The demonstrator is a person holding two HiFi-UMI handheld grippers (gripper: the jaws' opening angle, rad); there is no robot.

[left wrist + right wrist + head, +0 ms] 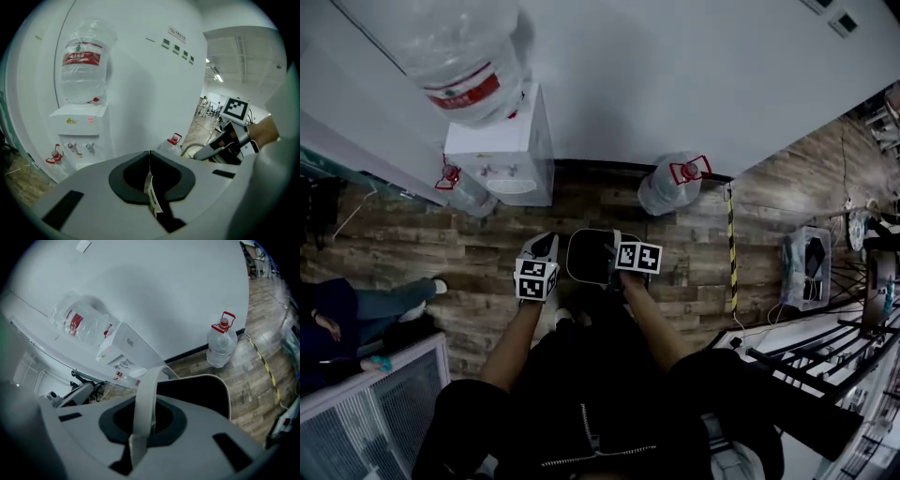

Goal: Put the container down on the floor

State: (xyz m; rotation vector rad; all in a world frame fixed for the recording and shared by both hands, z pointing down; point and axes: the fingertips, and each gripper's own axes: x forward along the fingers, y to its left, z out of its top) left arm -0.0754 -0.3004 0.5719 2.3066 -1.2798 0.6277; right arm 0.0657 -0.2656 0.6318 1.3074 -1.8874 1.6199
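Right gripper (143,405) is clamped on the white handle (148,390) of the container (573,255) — looks just off the floor (703,246), near the person's feet. Left gripper (149,161) is clenched shut, beside it on the left. Thin handle cd slip — then it drops & tips.

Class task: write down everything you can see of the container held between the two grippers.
The container is a rounded-square, open-topped tub, upright, dark inside with a pale rim. Its pale strap handle arches up into the right gripper, shut on it. The left gripper is shut on a thin pale strip at the other side. The tub seems to hang above the wooden floor, before the water dispenser.
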